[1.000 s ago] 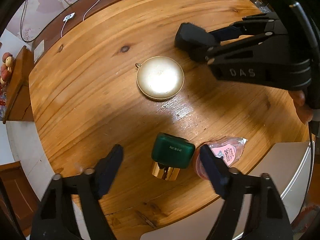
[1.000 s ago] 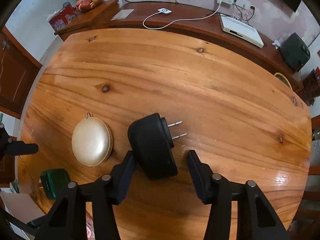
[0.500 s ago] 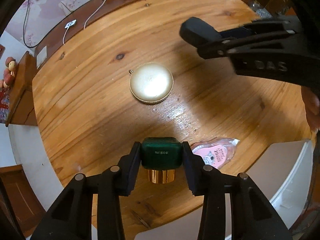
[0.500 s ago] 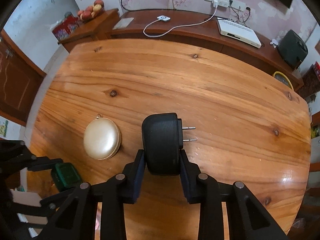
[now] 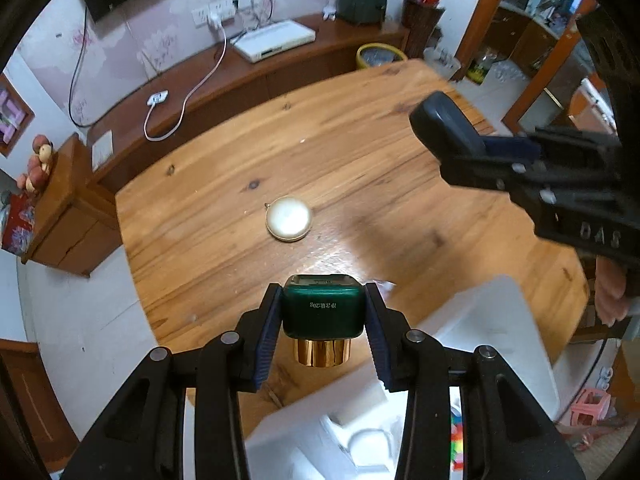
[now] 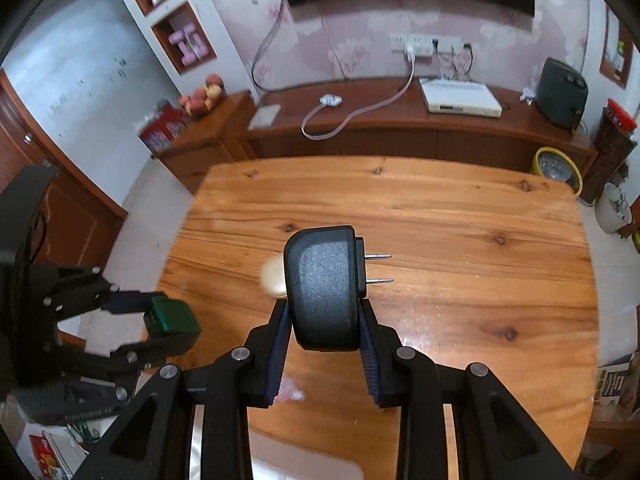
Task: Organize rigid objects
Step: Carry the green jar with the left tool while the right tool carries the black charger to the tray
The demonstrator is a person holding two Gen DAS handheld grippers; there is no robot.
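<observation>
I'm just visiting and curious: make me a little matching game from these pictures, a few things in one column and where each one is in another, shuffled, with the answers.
Things
1. green jar with gold cap
2. black plug adapter
3. round cream case
4. white set-top box

Places
A. lying on the wooden table
B. clamped in the right gripper
C. on the sideboard by the wall
D. clamped in the left gripper

Pairs: 1-D, 2-B, 3-A, 4-C
</observation>
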